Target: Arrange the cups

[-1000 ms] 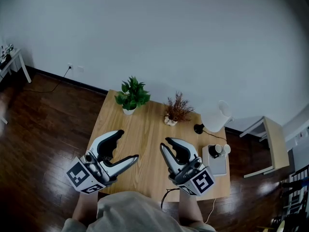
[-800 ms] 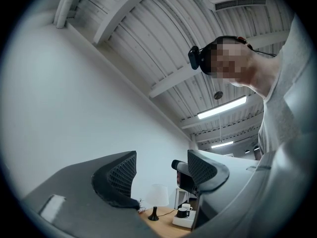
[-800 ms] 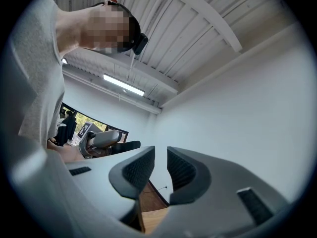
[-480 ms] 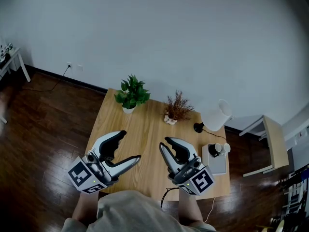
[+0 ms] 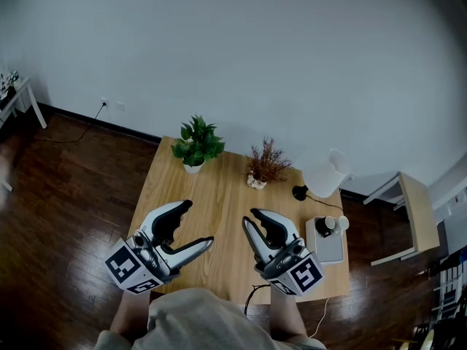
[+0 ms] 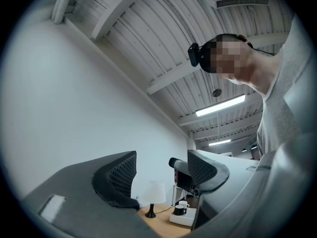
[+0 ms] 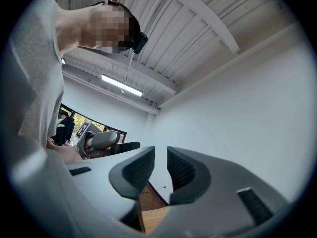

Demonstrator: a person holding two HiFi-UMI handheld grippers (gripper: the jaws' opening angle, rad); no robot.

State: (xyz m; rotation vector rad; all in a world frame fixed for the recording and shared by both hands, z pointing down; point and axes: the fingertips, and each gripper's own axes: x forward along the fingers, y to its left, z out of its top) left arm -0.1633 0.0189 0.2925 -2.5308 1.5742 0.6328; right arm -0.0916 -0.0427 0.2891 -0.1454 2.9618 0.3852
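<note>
Head view: pale wood-grain surface (image 5: pixel 219 217); black cup (image 5: pixel 324 227) & white cup (image 5: pixel 341 224) sit on a white rectangular tray (image 5: pixel 332 252) at its right edge. Left gripper view: left claw (image 6: pixel 161 170) released, ribbed pads (image 6: pixel 124 174) apart, empty. Right gripper view: right claw (image 7: pixel 160 165) clenched, w/ nothing inside.

the person's torso (image 5: pixel 197 319) runs off the bottom edge of the head view and covers the bench's (image 5: pixel 219 195) near edge. a dark cup (image 5: pixel 323 227) and a white cup (image 5: pixel 341 224) on a tray (image 5: pixel 332 254) at the bench's right end are too small to tell if they touch. in the left claw view, the left claw's (image 6: pixel 161 170) right jaw hides part of the tray. a side table (image 5: pixel 18 93) is cropped at the left edge.
</note>
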